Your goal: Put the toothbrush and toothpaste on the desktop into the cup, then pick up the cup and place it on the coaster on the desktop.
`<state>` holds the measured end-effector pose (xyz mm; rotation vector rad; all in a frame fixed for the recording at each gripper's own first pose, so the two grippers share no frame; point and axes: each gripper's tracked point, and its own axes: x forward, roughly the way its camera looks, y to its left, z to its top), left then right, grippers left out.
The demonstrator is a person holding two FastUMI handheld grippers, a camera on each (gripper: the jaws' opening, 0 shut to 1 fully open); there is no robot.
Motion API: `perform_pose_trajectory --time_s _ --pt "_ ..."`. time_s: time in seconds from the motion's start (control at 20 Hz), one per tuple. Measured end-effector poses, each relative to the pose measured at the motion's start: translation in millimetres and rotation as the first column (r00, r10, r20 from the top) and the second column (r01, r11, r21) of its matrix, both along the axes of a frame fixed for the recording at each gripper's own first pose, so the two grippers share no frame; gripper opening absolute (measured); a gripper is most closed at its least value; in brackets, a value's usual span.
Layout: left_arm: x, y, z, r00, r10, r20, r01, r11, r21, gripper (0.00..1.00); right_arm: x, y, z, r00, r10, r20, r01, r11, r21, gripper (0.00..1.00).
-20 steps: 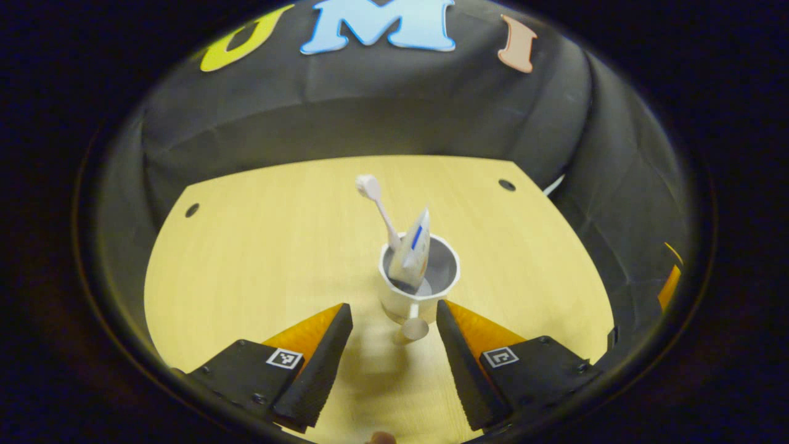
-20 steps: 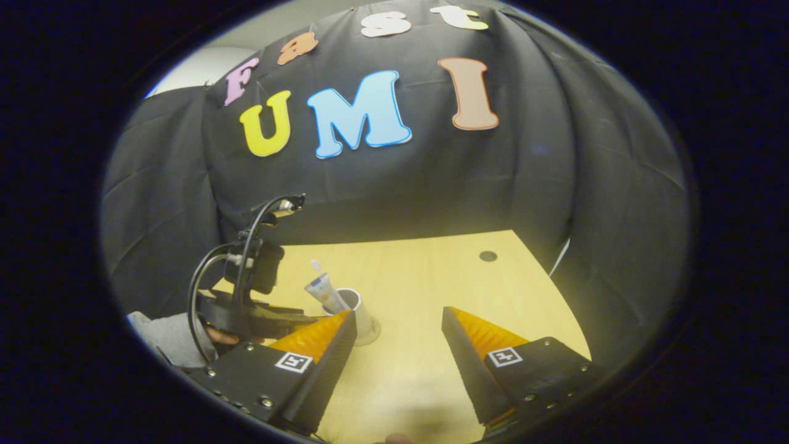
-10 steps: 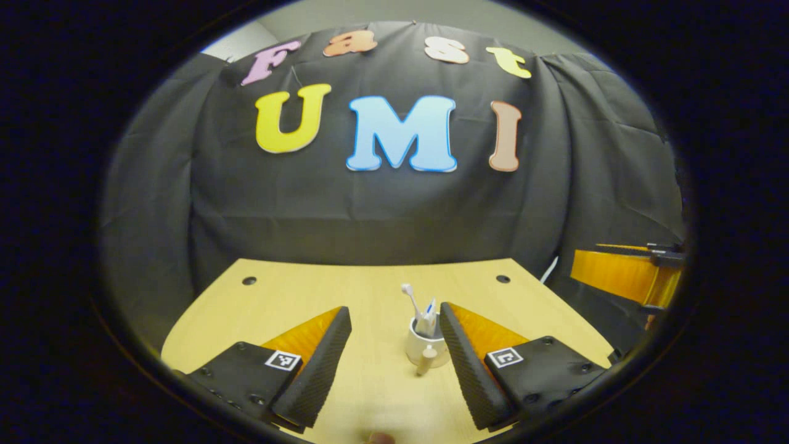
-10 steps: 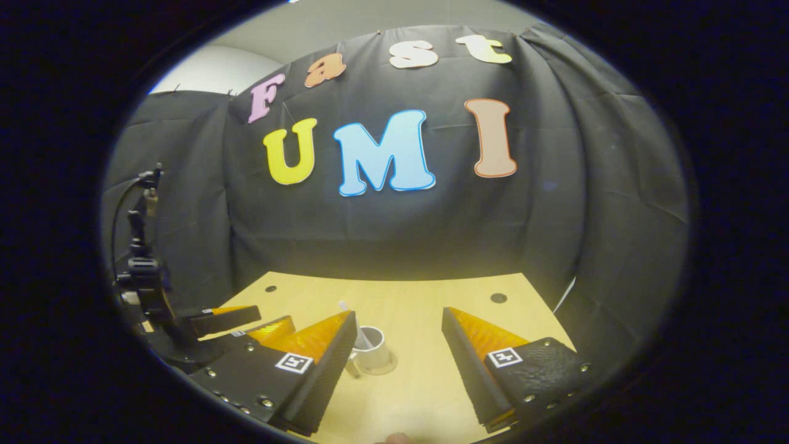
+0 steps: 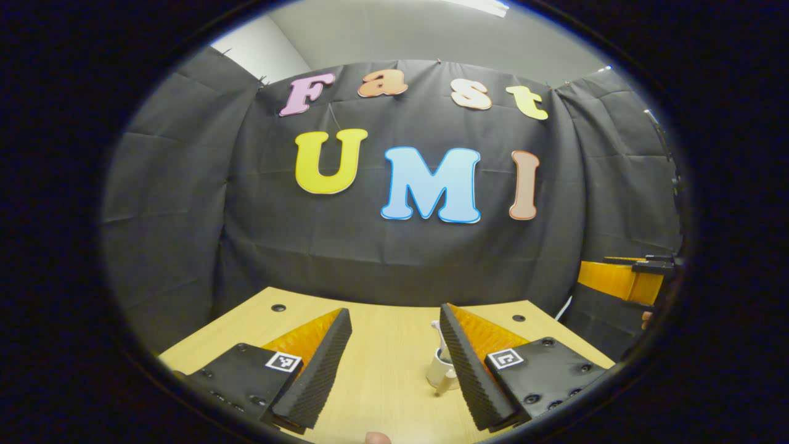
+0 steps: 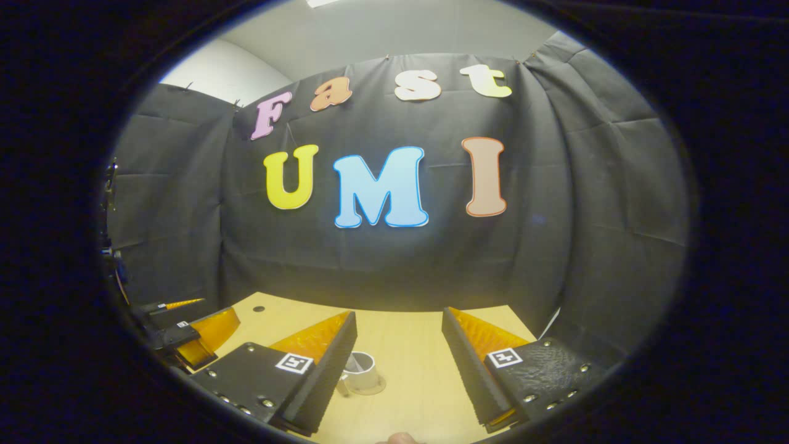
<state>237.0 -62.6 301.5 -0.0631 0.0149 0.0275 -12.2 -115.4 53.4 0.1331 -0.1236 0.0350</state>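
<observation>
Left gripper (image 5: 394,357) fingers spread wide, holding nothing; right gripper (image 6: 399,361) likewise. Cup (image 6: 362,372) stands on coaster (image 6: 375,388), surface (image 6: 413,351) edges well apart.

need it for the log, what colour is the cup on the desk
White. The cup shows best in the left gripper view, standing on the light wooden desk.

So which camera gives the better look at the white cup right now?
The right gripper view: the cup shows its open rim and its base on the desk, beside that gripper's finger. In the left gripper view the cup is partly hidden behind a finger, with its handle showing.
</observation>
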Motion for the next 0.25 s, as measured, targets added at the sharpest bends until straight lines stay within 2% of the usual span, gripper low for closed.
perform_pose_trajectory --time_s 0.25 --pt "-13 11 17 1.0 -0.002 0.029 0.001 1.0 0.027 0.94 -3 -5 -5 1.0 -0.03 -0.01 0.03 0.999 0.011 0.88"
